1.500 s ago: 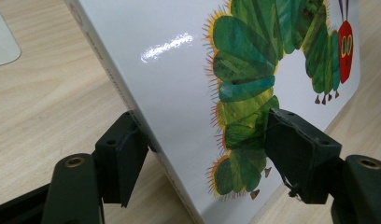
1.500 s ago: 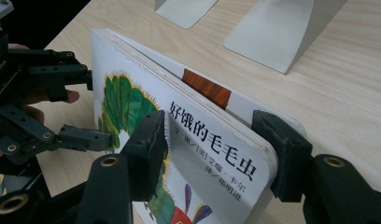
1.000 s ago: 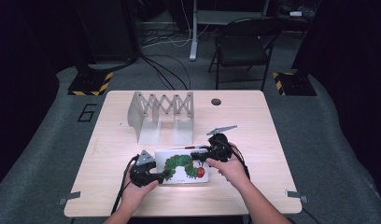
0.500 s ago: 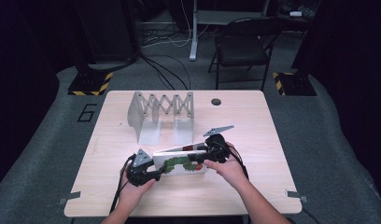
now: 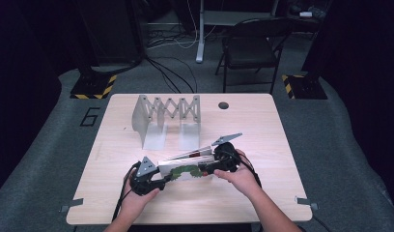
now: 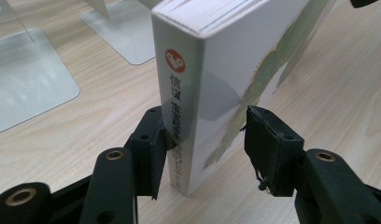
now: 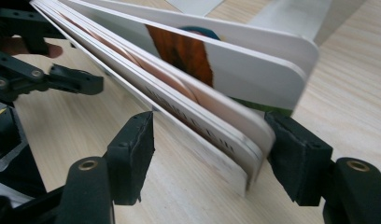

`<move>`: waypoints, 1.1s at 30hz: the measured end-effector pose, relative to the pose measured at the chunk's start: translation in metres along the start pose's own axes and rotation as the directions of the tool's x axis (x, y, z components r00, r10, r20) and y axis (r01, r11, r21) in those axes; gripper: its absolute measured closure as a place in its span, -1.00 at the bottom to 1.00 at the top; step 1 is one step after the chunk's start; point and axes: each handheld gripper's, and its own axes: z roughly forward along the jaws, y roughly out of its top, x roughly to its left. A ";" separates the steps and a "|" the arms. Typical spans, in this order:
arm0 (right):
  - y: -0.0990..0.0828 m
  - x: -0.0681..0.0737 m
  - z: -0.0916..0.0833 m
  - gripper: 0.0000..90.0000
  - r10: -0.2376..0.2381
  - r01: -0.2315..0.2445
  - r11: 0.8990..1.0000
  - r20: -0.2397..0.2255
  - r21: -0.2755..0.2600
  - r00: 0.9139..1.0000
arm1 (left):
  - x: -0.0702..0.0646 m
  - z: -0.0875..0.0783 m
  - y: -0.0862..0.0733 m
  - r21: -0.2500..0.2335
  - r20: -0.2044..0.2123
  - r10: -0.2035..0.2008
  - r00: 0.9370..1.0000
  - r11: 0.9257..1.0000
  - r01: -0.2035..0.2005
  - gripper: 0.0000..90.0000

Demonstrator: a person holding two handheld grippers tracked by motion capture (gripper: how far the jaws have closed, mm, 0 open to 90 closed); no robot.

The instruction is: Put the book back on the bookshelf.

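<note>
The book is standing on edge on the desk. The left gripper is sitting loosely round its spine (gap on one side), and the right gripper has just been opening, pages fanning between.

Book raised from flat to standing on edge on the counter; right gripper jaws just opened, pages fanning between them.

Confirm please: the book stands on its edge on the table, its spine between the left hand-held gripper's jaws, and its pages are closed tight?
Not quite. The book stands on edge with its spine at the left hand-held gripper, but its pages fan apart, as the right gripper view shows.
</note>
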 end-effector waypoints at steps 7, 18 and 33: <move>-0.004 -0.006 0.001 -0.13 0.038 -0.038 0.999 -0.011 0.012 0.999 | 0.000 -0.001 0.000 0.008 0.011 0.013 1.000 1.000 -0.013 0.10; -0.004 -0.012 0.001 -0.03 0.033 -0.033 0.999 0.030 -0.008 0.999 | -0.006 -0.005 0.001 0.017 0.022 0.056 0.998 0.998 -0.057 0.23; 0.000 -0.021 0.014 -0.11 0.077 -0.074 0.996 0.065 -0.045 0.995 | -0.015 -0.007 0.002 -0.003 0.057 0.111 0.992 0.994 -0.111 0.51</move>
